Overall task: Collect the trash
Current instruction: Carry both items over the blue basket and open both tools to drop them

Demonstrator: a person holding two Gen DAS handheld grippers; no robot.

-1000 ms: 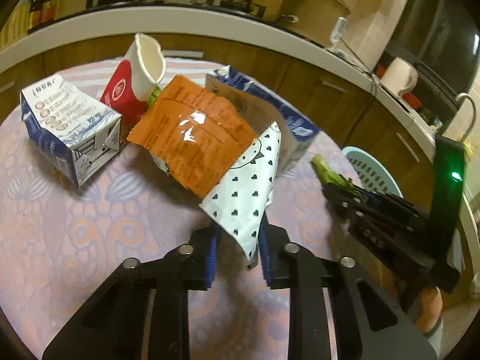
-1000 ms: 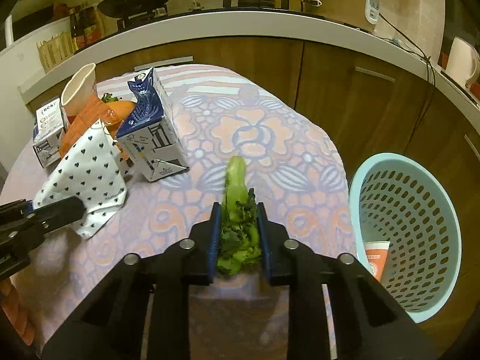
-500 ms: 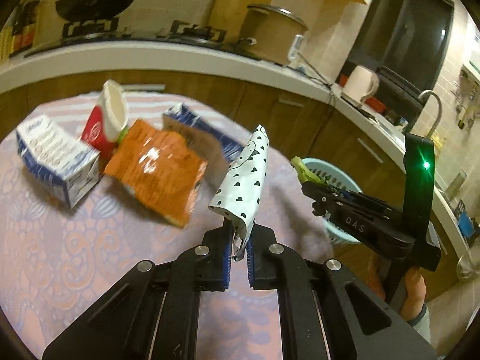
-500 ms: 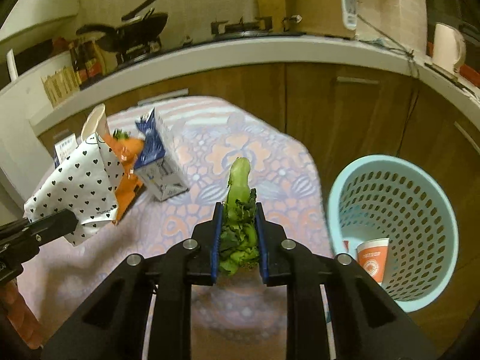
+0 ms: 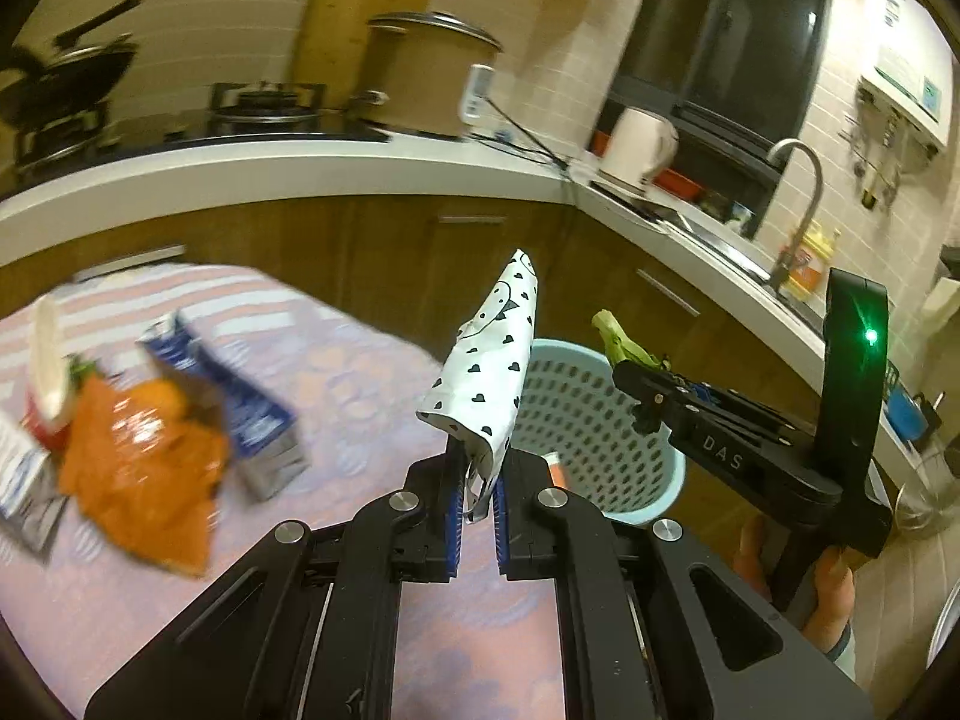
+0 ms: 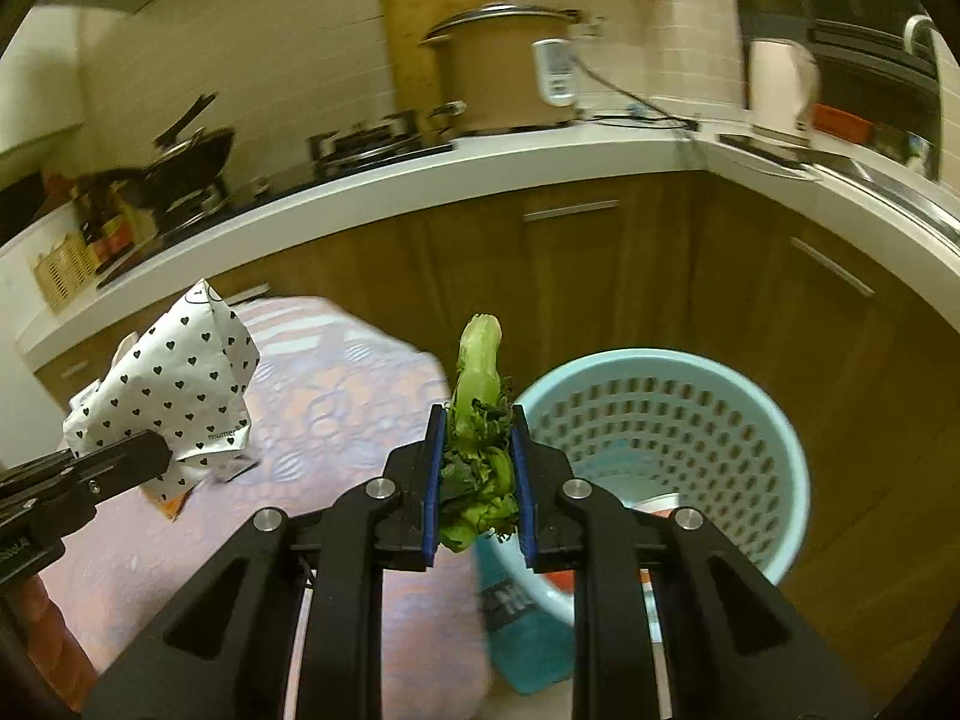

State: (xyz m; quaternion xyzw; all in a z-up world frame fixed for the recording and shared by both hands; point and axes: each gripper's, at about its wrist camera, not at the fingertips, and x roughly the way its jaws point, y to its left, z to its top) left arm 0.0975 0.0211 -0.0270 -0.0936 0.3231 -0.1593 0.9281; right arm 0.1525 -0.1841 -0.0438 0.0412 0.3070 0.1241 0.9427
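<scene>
White heart-print paper wrapper [image 5: 489, 369], light and crumply, pinched at its lower edge by left hand-held gripper [image 5: 477, 501]; right hand-held gripper [image 6: 477, 480] clamps limp green vegetable scrap [image 6: 480, 420] mid-stalk.

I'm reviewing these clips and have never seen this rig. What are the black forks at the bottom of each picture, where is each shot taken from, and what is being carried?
No robot here: a person holds a hand-held claw in each hand, and a fisheye camera on each one looks forward along its fingers. The left claw pinches a white heart-print wrapper. The right claw grips a wilted green vegetable. Each view also catches the other claw from the side. Both are raised near a light blue basket standing beside the table, with a cup partly visible inside. On the table lie an orange packet, a blue carton and a paper cup, all blurred.
</scene>
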